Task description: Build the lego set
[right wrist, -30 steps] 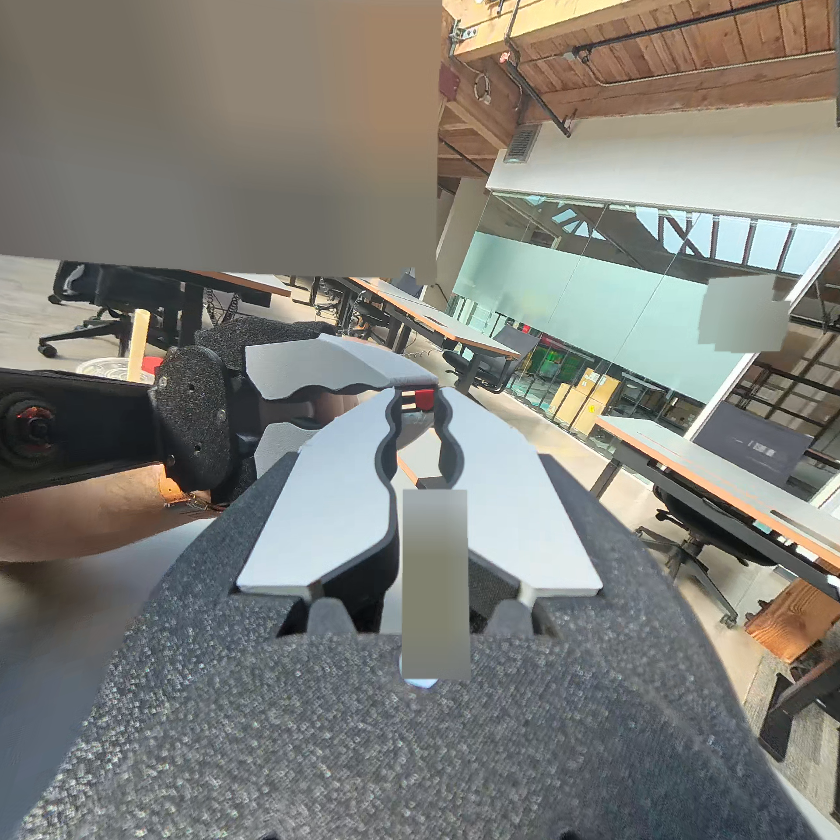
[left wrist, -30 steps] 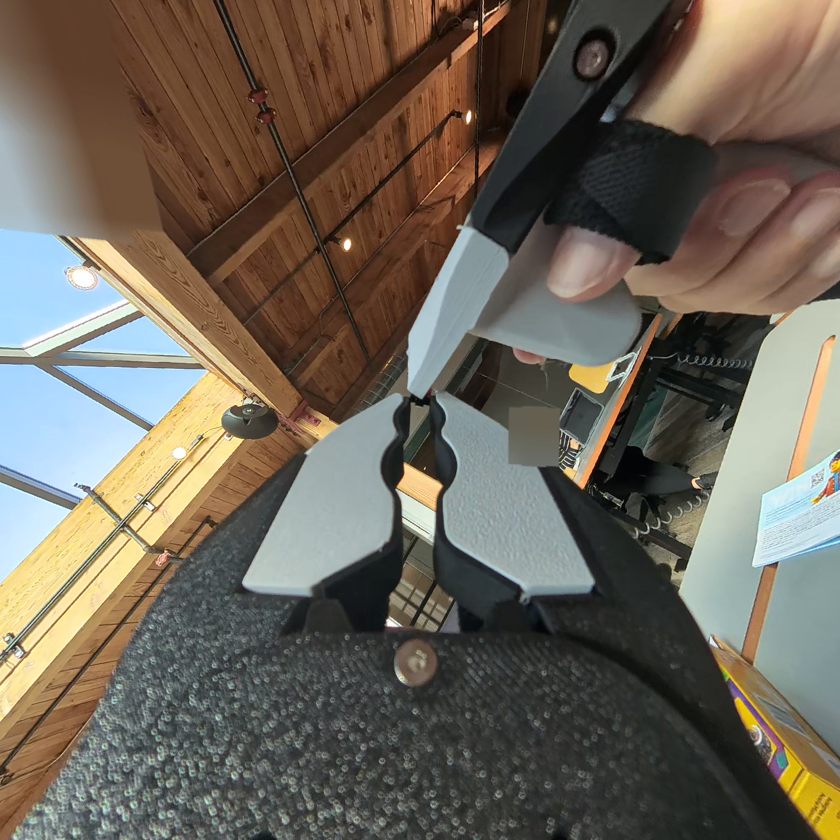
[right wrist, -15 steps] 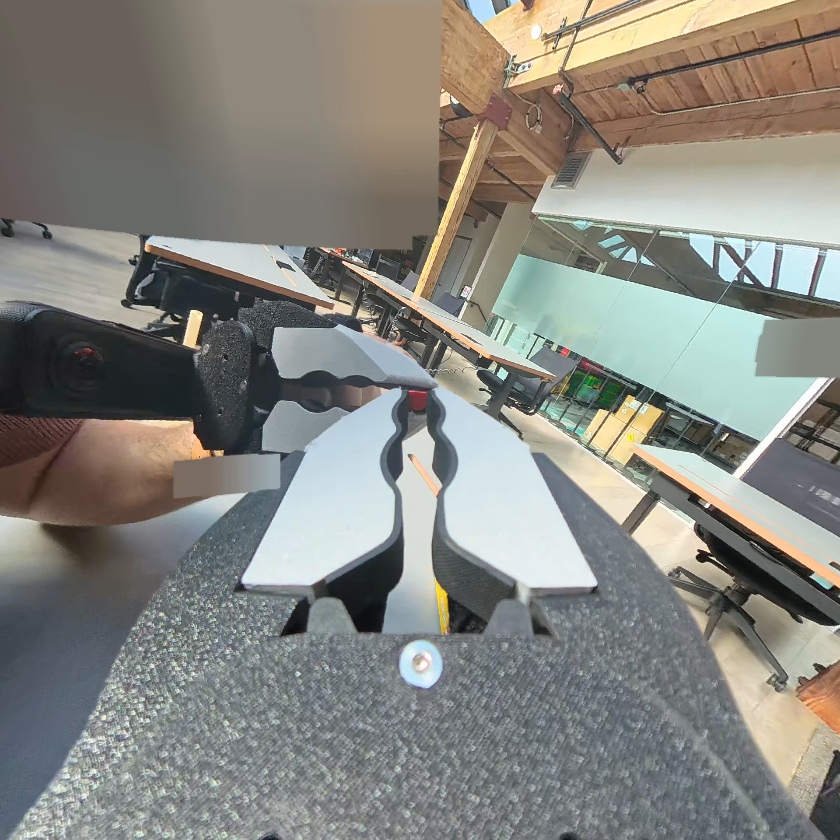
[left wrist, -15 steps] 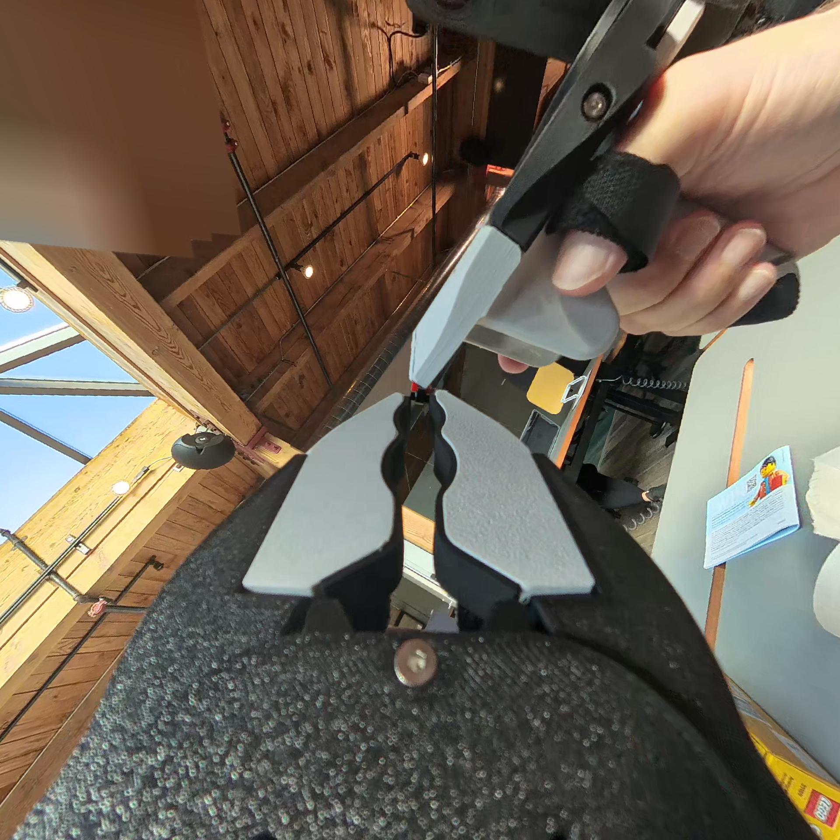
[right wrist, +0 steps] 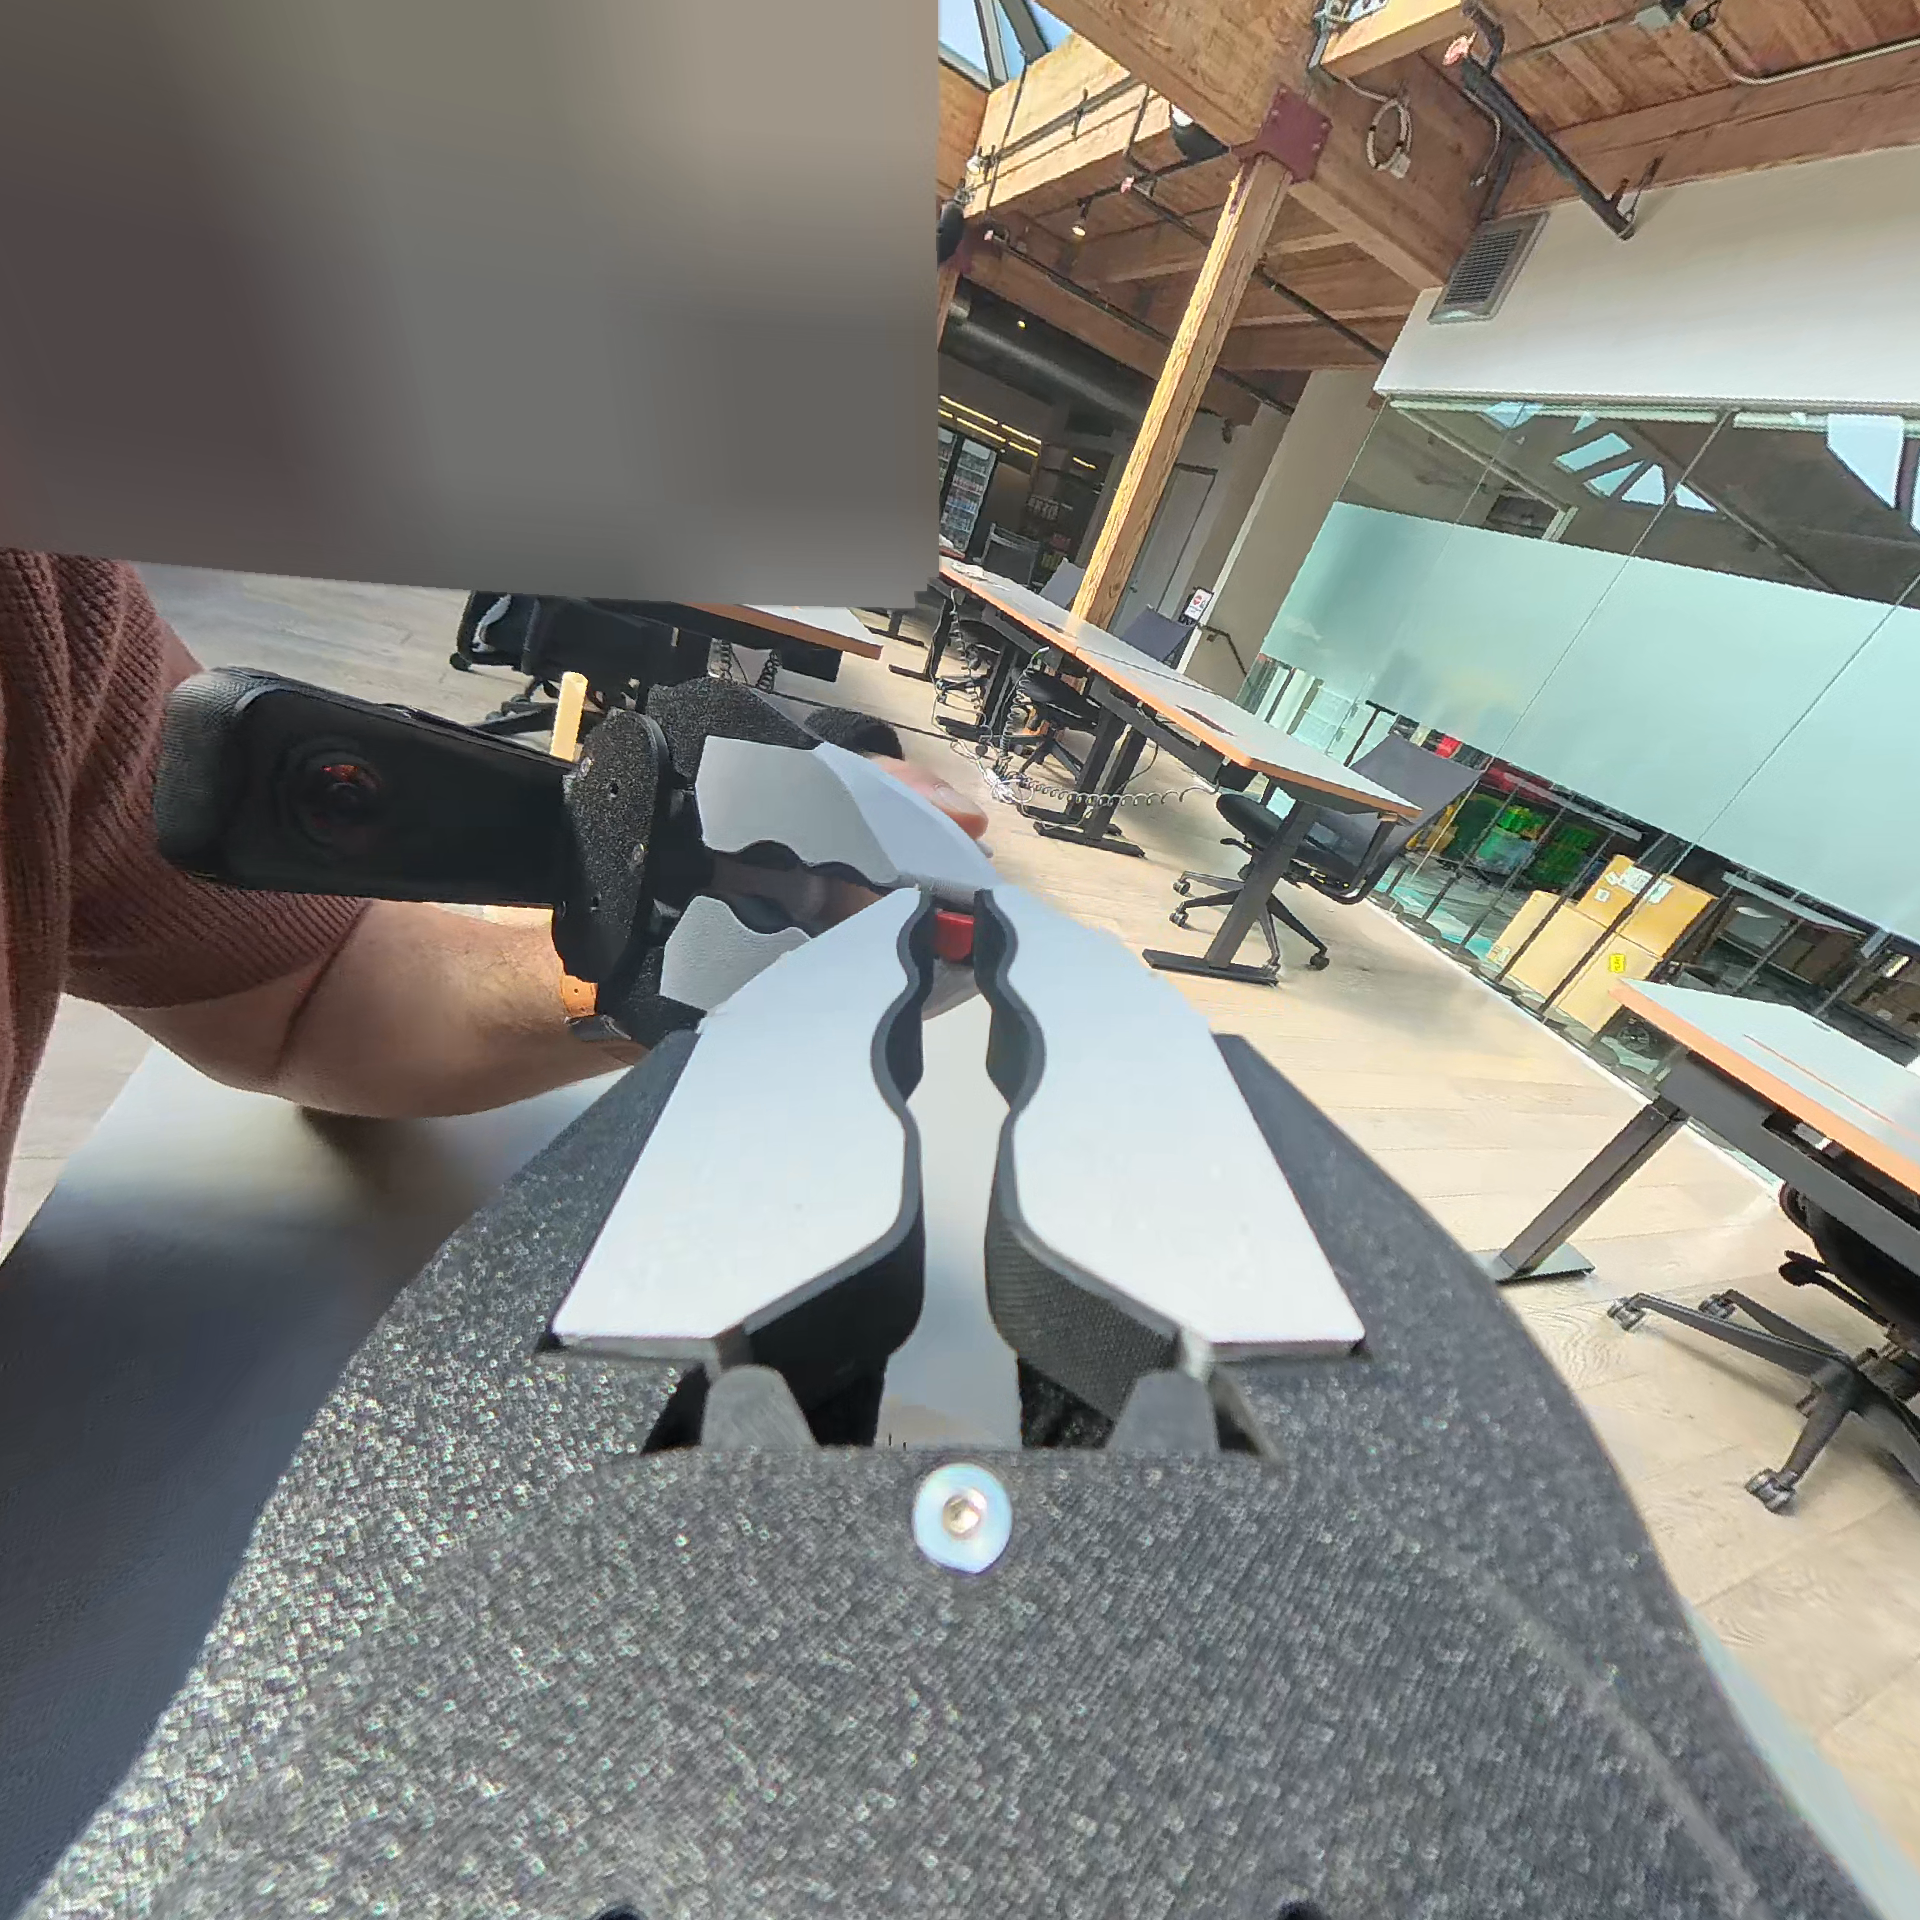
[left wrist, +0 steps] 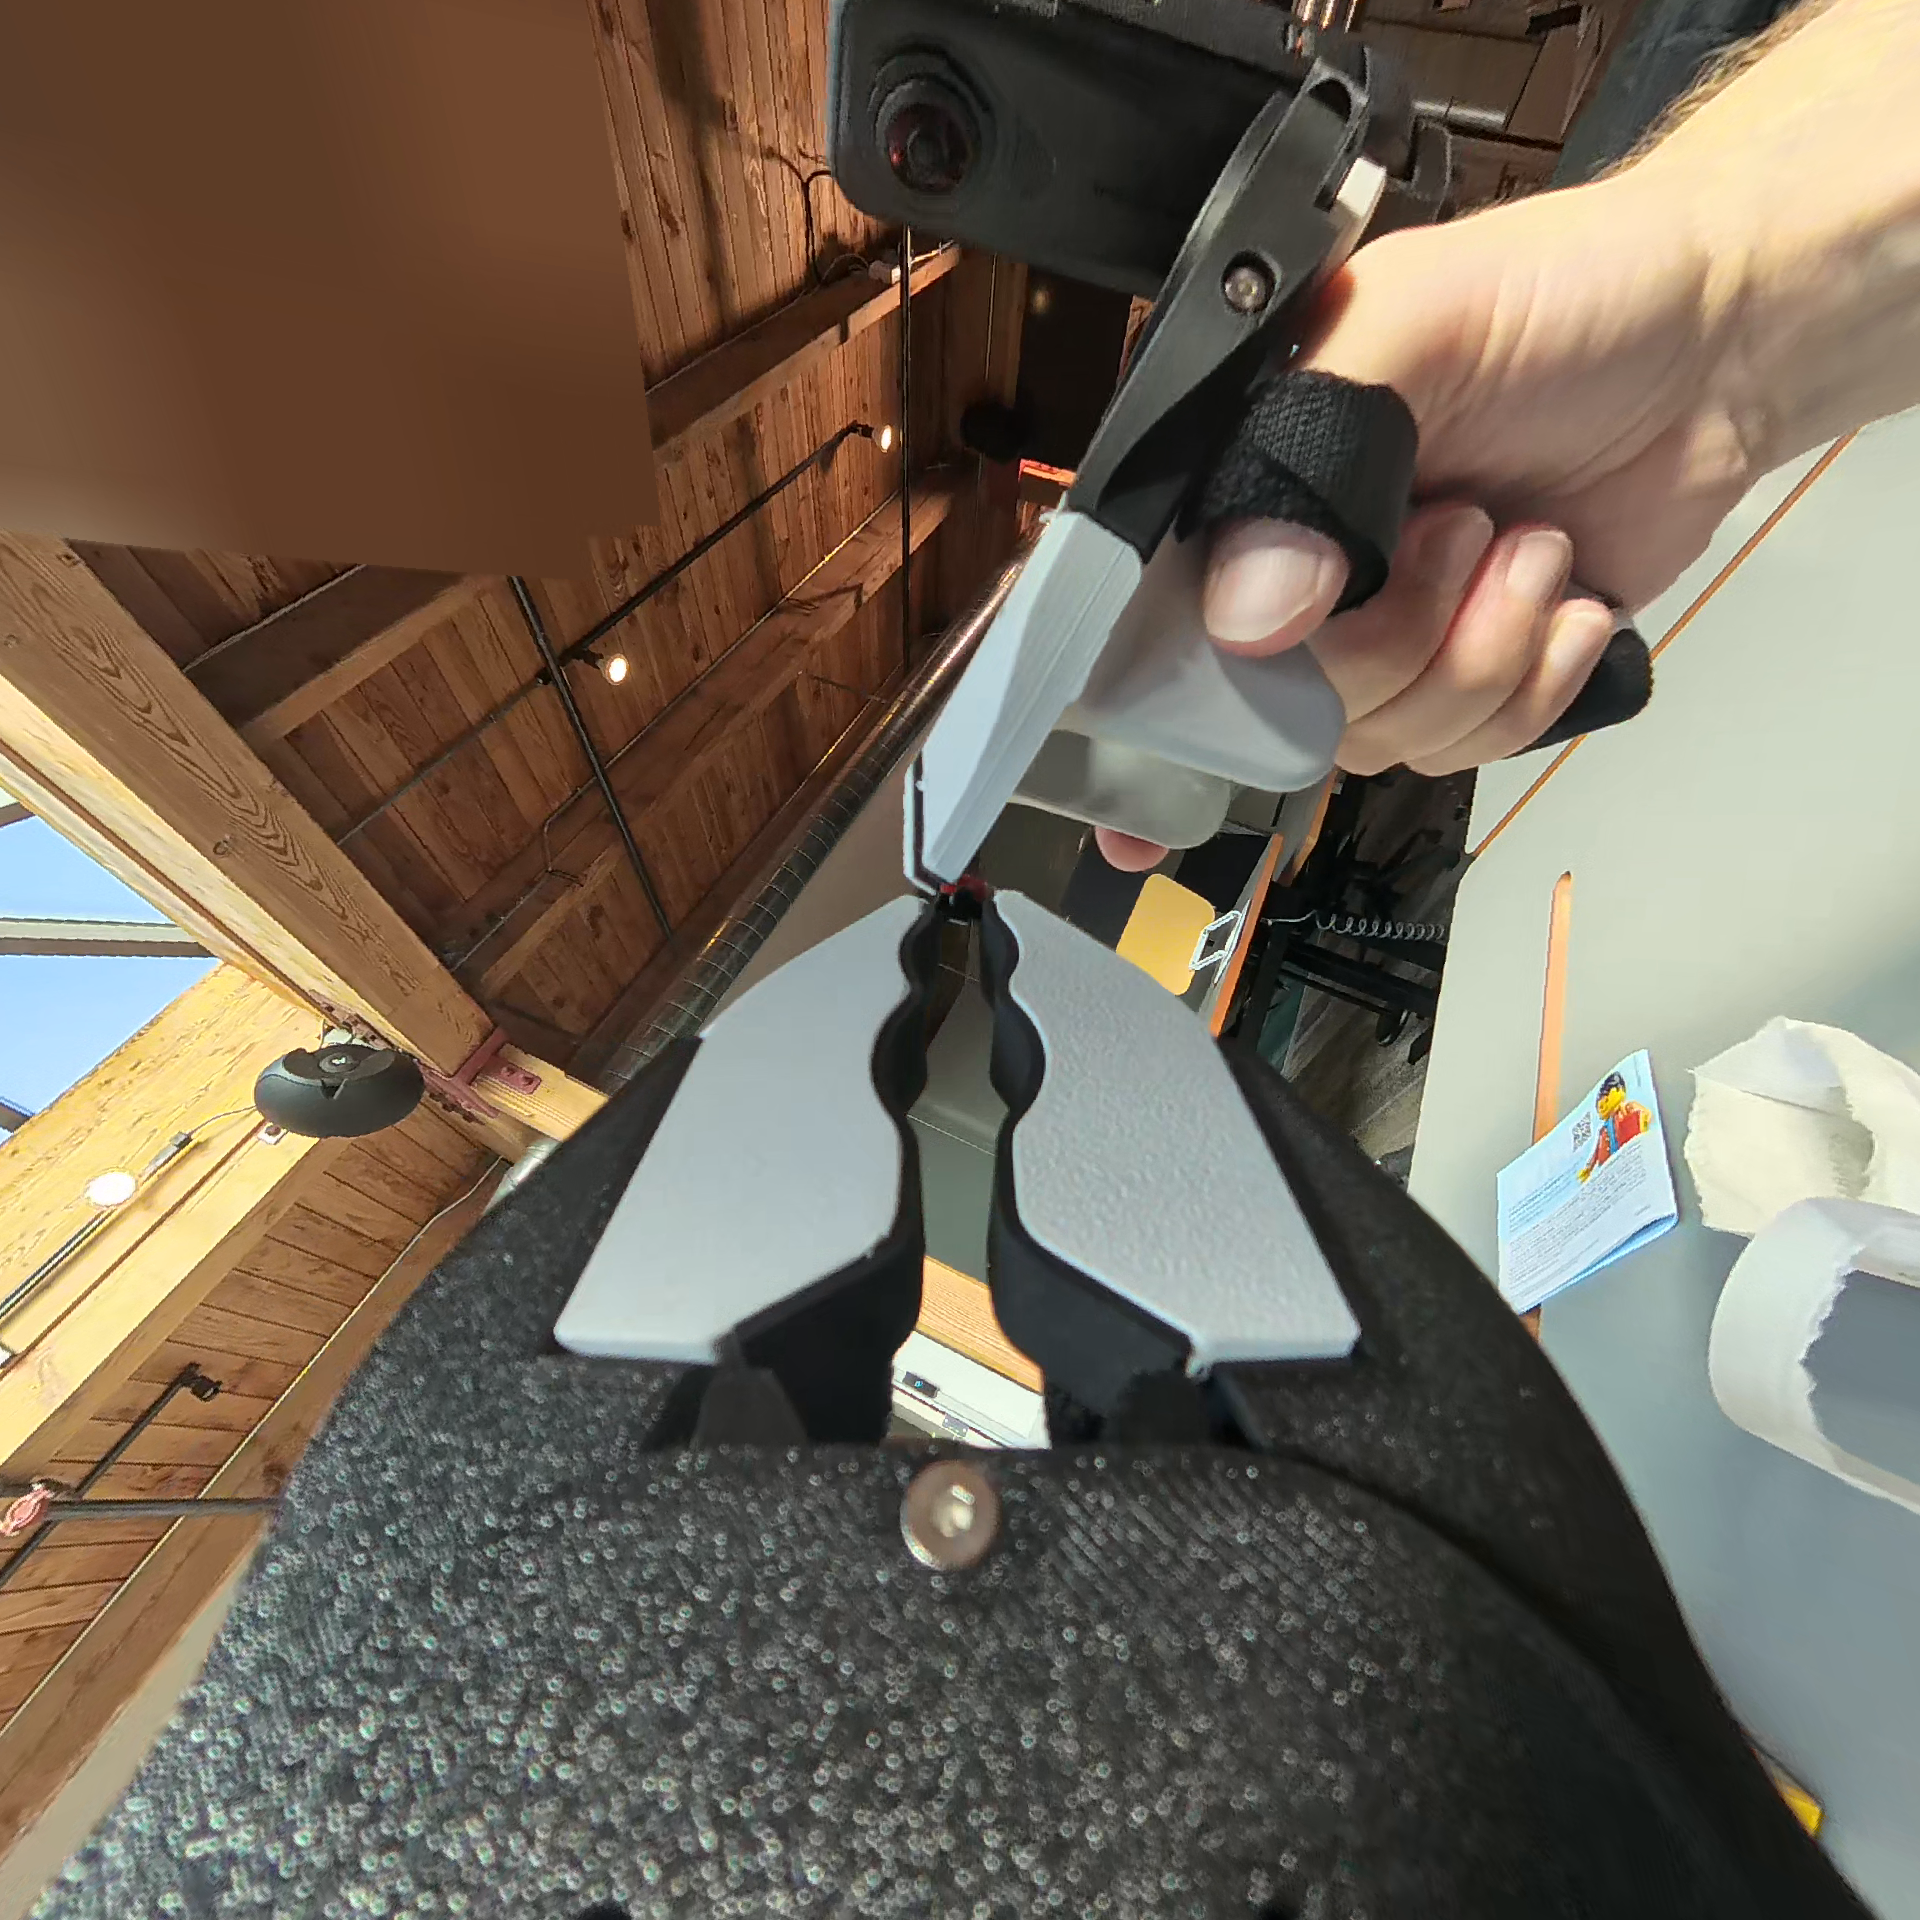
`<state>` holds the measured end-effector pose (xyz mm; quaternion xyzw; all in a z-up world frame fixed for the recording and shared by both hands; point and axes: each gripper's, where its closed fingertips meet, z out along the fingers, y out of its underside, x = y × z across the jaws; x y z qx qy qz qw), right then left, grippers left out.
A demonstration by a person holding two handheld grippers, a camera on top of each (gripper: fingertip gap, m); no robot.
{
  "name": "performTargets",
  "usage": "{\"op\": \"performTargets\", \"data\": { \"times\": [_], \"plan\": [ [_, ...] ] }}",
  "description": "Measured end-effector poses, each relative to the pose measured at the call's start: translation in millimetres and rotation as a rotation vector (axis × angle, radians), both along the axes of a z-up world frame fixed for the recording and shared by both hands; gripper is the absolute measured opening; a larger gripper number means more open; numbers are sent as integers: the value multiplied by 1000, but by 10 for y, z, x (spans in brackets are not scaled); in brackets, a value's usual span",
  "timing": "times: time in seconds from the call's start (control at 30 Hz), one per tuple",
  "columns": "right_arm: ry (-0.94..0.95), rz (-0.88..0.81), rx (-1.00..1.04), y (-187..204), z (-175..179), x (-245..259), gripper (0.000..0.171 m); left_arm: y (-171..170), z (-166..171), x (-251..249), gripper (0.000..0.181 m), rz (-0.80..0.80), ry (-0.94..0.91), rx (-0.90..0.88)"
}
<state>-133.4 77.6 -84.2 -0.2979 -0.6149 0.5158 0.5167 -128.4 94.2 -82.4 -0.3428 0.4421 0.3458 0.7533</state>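
Both grippers are raised off the table and meet tip to tip. My left gripper [left wrist: 960, 906] is shut on a tiny dark and red lego piece [left wrist: 963, 891] at its fingertips. My right gripper [right wrist: 951, 914] is shut on a small red lego piece [right wrist: 951, 933]. In the left wrist view the right gripper [left wrist: 938, 864] comes down from the upper right, held by a hand [left wrist: 1538, 468], and its tip touches my left tips. In the right wrist view the left gripper [right wrist: 971, 881] comes in from the left. The pieces are mostly hidden, and I cannot tell how they join.
A grey table [left wrist: 1714, 727] lies to the right, with a blue instruction booklet [left wrist: 1584, 1179], crumpled white paper [left wrist: 1808, 1132], a white paper roll [left wrist: 1829, 1340] and the corner of a yellow box [left wrist: 1803, 1813]. Office desks [right wrist: 1195, 707] and chairs stand behind. Only a small space, under 4 cm, lies between the two pairs of fingers.
Both grippers have stayed shut and tip to tip while turning together. The left view has swung so more of the table, the booklet and the paper show. The right view shows more of the room.
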Motion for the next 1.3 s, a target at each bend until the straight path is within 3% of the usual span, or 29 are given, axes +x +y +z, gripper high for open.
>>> {"op": "performTargets", "data": {
  "times": [0.1, 0.13, 0.23, 0.3, 0.4, 0.5, 0.77, 0.97, 1.3],
  "plan": [
    [-18, 58, -67, 10, -21, 6, 0, 36, -25, -26, 7, -20, -28, -33],
    [-52, 149, -106, -67, -55, 32, 0, 64, -20, -75, 7, -13, -50, -39],
    [-60, 73, -106, 81, -162, -98, 0, 137, -73, -150, 7, -11, -65, -68],
    [-37, 108, -163, 135, -114, -62, 0, 172, -161, -117, 7, -8, -3, -66],
    [-47, 123, -90, 145, -118, 40, 15, 130, -218, -23, 7, -53, 97, -42],
    [-103, 235, -8, -5, -104, 191, 16, 61, -184, 58, 7, -72, 152, 1],
    [-312, 163, 270, -14, -182, 254, 12, 7, -138, 217, 7, -82, 206, 43],
    [-353, 125, 324, 9, -193, 278, 12, 13, -149, 240, 7, -76, 215, 40],
    [-359, -90, 540, 74, -211, 203, 14, 71, -148, 187, 7, -46, 173, -20]
  ]
}}
